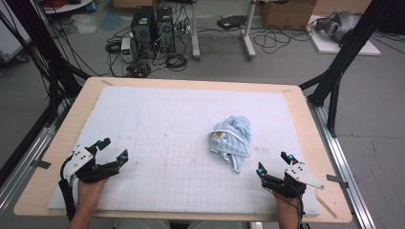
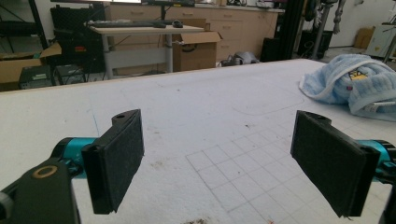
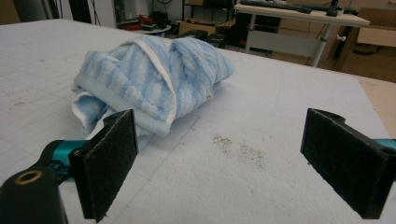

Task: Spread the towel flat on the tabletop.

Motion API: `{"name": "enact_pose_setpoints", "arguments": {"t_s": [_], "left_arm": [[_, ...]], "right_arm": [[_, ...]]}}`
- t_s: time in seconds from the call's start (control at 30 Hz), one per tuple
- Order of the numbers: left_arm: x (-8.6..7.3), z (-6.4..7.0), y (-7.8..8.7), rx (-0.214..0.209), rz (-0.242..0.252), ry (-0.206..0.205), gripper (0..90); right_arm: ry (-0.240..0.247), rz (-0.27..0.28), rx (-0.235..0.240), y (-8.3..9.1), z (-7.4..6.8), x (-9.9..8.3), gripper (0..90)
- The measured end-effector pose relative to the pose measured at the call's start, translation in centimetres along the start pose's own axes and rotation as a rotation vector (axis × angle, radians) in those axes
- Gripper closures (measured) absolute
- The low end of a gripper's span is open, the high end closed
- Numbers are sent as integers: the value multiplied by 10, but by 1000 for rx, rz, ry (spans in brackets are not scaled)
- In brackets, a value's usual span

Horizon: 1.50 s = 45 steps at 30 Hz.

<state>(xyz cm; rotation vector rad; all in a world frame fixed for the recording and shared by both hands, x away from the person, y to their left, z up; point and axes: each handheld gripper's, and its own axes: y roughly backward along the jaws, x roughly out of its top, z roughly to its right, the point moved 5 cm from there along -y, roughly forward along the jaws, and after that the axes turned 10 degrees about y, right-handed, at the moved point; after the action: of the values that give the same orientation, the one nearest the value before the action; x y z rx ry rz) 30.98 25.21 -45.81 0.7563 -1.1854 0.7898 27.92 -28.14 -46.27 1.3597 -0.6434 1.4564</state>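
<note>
Right hand-held gripper (image 3: 219, 158) agape | towel (image 3: 154, 84) near | orange tag (image 2: 357, 74) in left gripper view

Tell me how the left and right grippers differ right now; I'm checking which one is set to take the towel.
The right gripper sits close to the crumpled blue towel; the left gripper is far across the mat from it. The left points up and right, the right up and left. Both are open, empty, and low over the mat.

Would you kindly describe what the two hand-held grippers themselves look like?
Each hand-held gripper, left and right, is black with teal joints, a grey three-cornered plate on top and a trailing black cable. Its two jaws carry flat black foam-like pads.
</note>
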Motion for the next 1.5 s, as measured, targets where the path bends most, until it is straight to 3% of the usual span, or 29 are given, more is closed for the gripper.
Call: {"name": "enact_pose_setpoints", "arguments": {"t_s": [0.7,0.9,0.93,1.0,1.3,1.4,1.5], "left_arm": [[0,0,1,-2,4,0,186],[0,0,1,-4,10,9,188],[0,0,1,-4,10,7,188],[0,-1,1,-5,7,8,188],[1,-1,2,-11,17,16,188],[1,-1,2,-12,18,14,196],[1,-1,2,-13,16,15,198]], "right_arm": [[-13,7,-5,1,1,0,103],[-47,-37,14,-3,3,0,102],[-78,-45,44,-5,3,2,103],[-104,-30,56,-8,-1,7,103],[-76,-37,120,-42,-23,47,103],[-65,-60,139,-59,-30,61,109],[-37,-101,155,-77,-36,76,181]]}}
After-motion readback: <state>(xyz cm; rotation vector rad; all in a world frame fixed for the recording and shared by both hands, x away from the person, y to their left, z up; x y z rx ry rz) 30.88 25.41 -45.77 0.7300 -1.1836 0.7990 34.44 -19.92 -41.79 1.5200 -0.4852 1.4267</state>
